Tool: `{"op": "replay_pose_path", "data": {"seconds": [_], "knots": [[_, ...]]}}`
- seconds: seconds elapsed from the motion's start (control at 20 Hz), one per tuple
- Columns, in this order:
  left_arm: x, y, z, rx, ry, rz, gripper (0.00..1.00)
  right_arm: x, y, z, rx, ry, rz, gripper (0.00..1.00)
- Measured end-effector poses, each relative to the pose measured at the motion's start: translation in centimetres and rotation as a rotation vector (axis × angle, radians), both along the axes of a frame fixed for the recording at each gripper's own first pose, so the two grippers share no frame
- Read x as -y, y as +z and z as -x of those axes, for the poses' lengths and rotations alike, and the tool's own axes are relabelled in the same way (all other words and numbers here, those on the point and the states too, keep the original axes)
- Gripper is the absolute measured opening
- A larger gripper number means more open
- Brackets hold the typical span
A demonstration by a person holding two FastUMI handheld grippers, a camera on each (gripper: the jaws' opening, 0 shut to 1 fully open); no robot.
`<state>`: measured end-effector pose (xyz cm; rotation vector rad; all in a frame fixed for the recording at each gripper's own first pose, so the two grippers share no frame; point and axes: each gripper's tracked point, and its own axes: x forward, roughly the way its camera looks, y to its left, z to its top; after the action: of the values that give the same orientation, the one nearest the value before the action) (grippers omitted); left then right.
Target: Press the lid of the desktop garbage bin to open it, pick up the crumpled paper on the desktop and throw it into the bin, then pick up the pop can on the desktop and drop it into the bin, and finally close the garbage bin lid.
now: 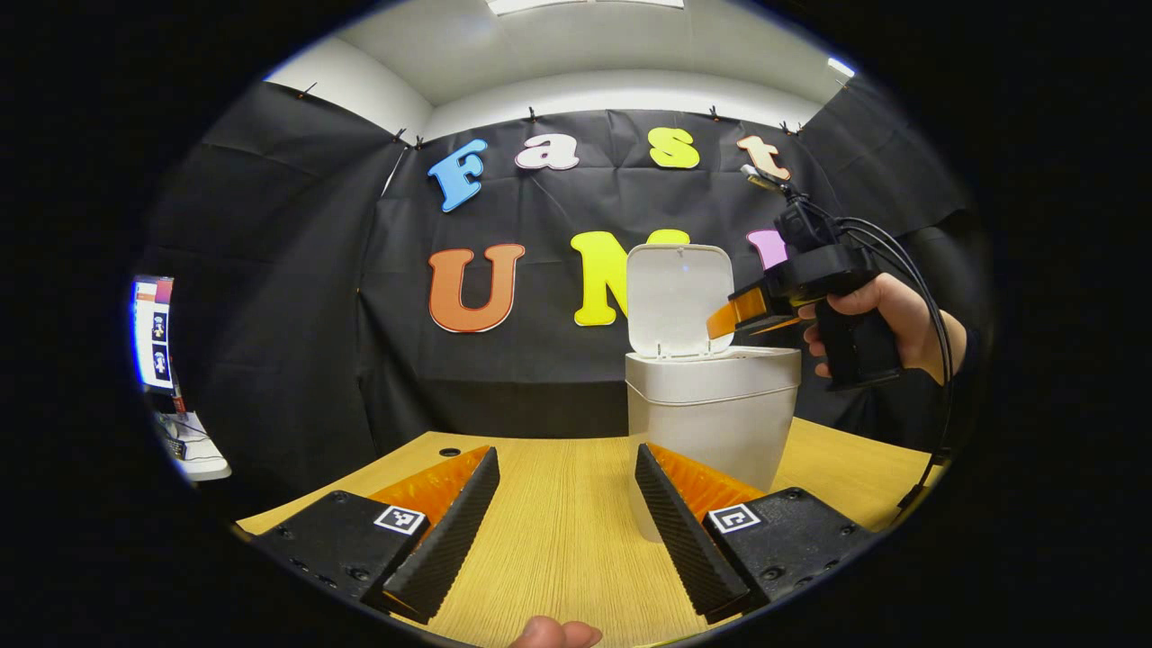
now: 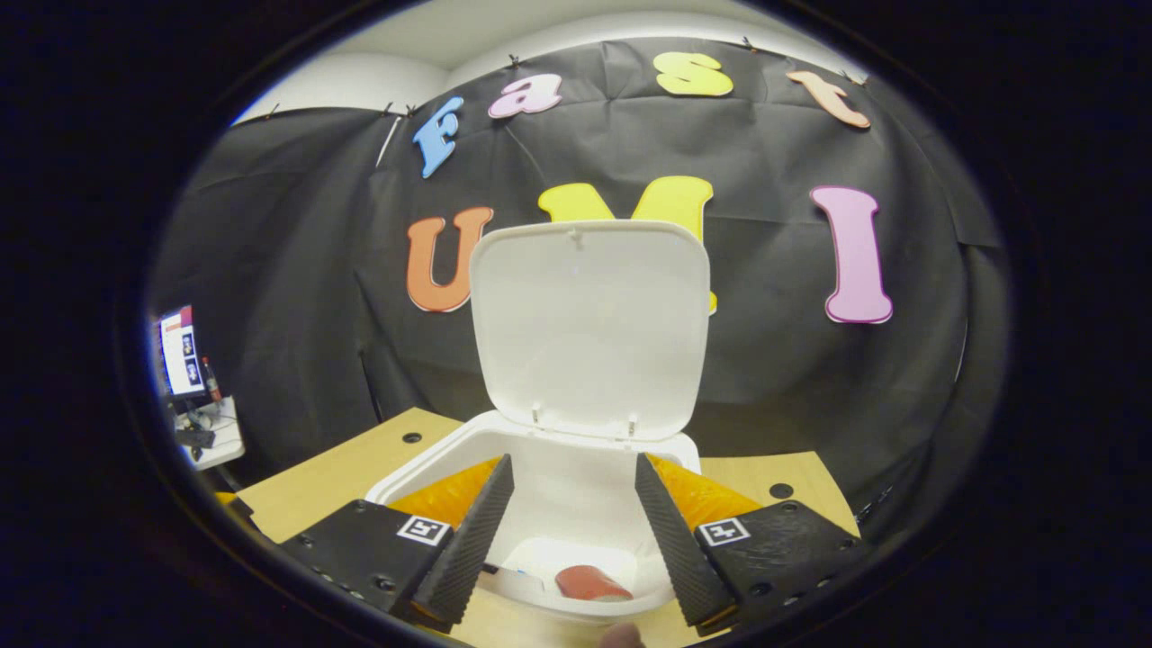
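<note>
Lid (image 2: pixel 589 328) standing up behind the right gripper (image 2: pixel 573 526), bin (image 2: pixel 450 450) open.
Its fingers (image 2: pixel 463 540) are spread, empty, just over the can (image 2: pixel 592 583); the left gripper (image 1: pixel 565 517), spread too, is held lower.

Bin (image 1: pixel 711 409): white plastic, smooth, matt.
Lid (image 2: pixel 589 328): same plastic, slight sheen.
Desk (image 1: pixel 558 522): pale wood grain, matt.
Can (image 2: pixel 589 583): red, glossy.
Wall: black cloth, creased.

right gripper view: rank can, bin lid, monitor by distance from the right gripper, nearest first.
1. can: just below the right gripper, lying at the bottom of the bin.
2. lid: straight ahead, standing open at the bin's back edge.
3. monitor: far left, beyond the table.
</note>
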<state>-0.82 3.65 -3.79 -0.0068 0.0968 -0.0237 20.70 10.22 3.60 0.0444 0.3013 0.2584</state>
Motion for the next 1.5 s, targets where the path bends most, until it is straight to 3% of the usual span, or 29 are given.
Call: {"op": "replay_pose_path", "data": {"seconds": [0.3, 0.7, 1.2, 1.5], "knots": [[-0.1, -0.3, -0.2, -0.01, 0.024, 0.016, 0.98, 1.4, 4.2, 2.2, 0.128, -0.053, -0.014, 0.94], [1.0, -0.8, -0.5, -0.042, 0.004, 0.053, 0.98, 2.6, 9.3, 3.2, 0.219, -0.095, -0.004, 0.94], [1.3, -0.2, -0.6, -0.022, -0.024, 0.058, 0.98, 1.1, 16.6, -1.1, 0.289, -0.129, -0.001, 0.94], [-0.6, 1.4, -1.2, 0.008, 0.007, 0.075, 0.98, -0.6, 18.4, -7.0, 0.266, -0.178, -0.025, 0.94]]}}
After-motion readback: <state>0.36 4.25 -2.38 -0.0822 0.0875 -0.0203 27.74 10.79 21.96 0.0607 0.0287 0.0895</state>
